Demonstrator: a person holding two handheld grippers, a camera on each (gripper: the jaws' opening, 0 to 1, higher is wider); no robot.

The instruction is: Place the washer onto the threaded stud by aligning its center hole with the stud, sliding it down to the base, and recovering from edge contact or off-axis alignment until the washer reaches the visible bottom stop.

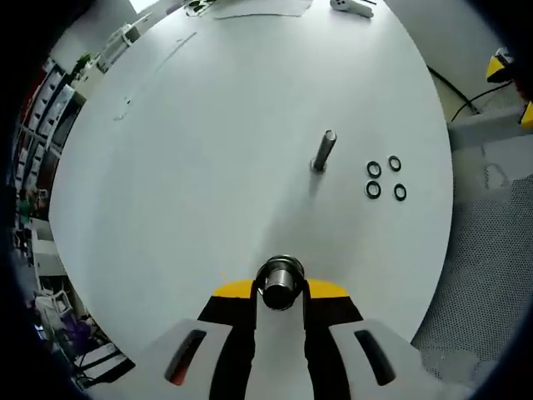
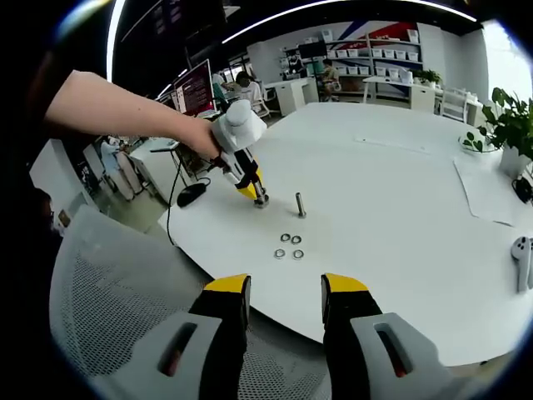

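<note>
Left tongs (image 1: 281, 293) gripping metal cylinder (image 1: 281, 282), right tongs (image 2: 286, 297) wide, stud (image 1: 323, 152) upright beside 4 washers (image 1: 384, 178).

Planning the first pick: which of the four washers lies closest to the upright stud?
The washer at the upper left of the cluster in the left gripper view; it lies on the side facing the stud, the other three farther off.

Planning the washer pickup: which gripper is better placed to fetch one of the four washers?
Right. The right gripper is open and empty, facing the washers. The left gripper is shut on a metal cylinder near the stud.
</note>
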